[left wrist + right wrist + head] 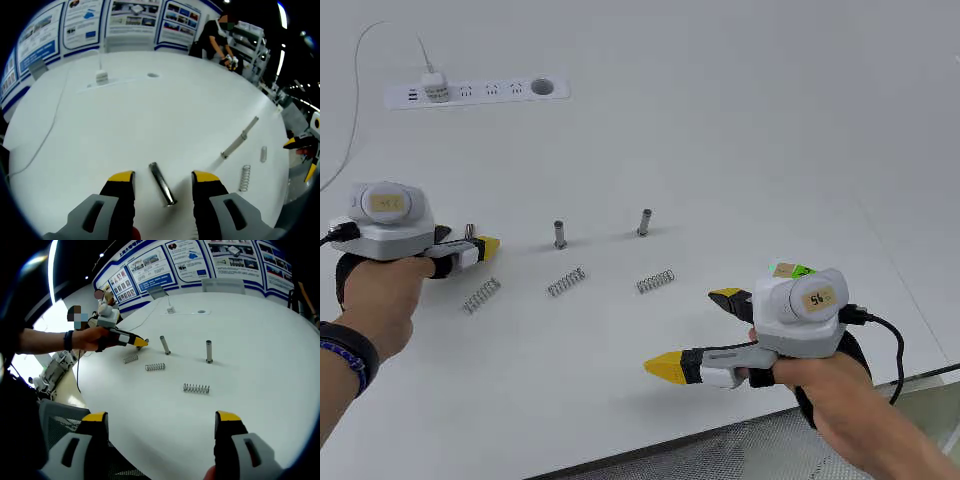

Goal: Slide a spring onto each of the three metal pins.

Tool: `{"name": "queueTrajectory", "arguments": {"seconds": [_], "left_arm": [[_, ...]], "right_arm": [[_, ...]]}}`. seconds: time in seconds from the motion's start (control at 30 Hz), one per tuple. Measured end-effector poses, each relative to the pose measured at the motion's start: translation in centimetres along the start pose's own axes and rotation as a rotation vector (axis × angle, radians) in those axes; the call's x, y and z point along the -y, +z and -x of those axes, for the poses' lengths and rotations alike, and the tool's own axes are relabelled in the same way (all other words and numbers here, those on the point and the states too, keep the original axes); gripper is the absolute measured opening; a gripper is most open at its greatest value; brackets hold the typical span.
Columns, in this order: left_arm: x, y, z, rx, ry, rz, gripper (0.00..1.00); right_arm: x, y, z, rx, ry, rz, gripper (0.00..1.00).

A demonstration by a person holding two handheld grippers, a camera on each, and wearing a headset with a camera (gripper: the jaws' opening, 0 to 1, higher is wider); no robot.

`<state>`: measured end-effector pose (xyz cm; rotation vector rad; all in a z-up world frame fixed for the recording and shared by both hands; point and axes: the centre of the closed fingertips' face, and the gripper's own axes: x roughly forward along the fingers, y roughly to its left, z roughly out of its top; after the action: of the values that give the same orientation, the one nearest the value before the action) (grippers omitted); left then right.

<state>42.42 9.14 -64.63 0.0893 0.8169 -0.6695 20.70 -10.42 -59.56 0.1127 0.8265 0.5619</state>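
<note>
Three metal pins stand upright in a row on the white table (740,150), none yet wearing a spring: the left pin (470,232), the middle pin (560,234) and the right pin (645,222). The springs lie flat near them: the left spring (481,295) at 5 o'clock of the left pin, the middle spring (566,281) at 6 o'clock of the middle pin, and the right spring (656,281) at 6 o'clock of the right pin. The left gripper (162,175), at 9 o'clock in the head view, points toward 3 o'clock. Its jaws are parted around the left pin, with a gap on each side in the left gripper view. The right gripper (695,330), at 5 o'clock in the head view, points toward 9 o'clock with jaws spread wide and holding nothing, well apart from the springs. A power strip (475,92) lies at 11 o'clock.
</note>
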Motion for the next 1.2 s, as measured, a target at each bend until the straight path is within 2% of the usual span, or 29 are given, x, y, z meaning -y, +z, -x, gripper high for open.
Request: {"name": "queueTrajectory", "arguments": {"seconds": [0.23, 0.53, 0.97, 1.07, 1.2], "left_arm": [[0.4, 0.1, -0.1, -0.006, -0.001, 0.002, 0.42], [0.1, -0.2, -0.1, -0.043, 0.05, 0.015, 0.31], [-1.0, -0.2, -0.3, -0.096, 0.139, 0.044, 0.13], [-0.7, -0.3, -0.3, -0.107, 0.153, 0.027, 0.13], [-1.2, -0.3, -0.6, -0.121, 0.197, -0.016, 0.12]], "right_arm": [[-0.2, 0.1, 0.0, 0.004, 0.012, -0.007, 0.88], [-0.4, 0.1, -0.1, 0.006, 0.017, -0.014, 0.88], [-0.5, 0.0, -0.3, 0.007, 0.019, -0.024, 0.88], [-0.5, -0.2, -0.3, 0.003, 0.021, -0.022, 0.88], [-0.6, -0.1, -0.4, 0.001, 0.029, -0.018, 0.88]]}}
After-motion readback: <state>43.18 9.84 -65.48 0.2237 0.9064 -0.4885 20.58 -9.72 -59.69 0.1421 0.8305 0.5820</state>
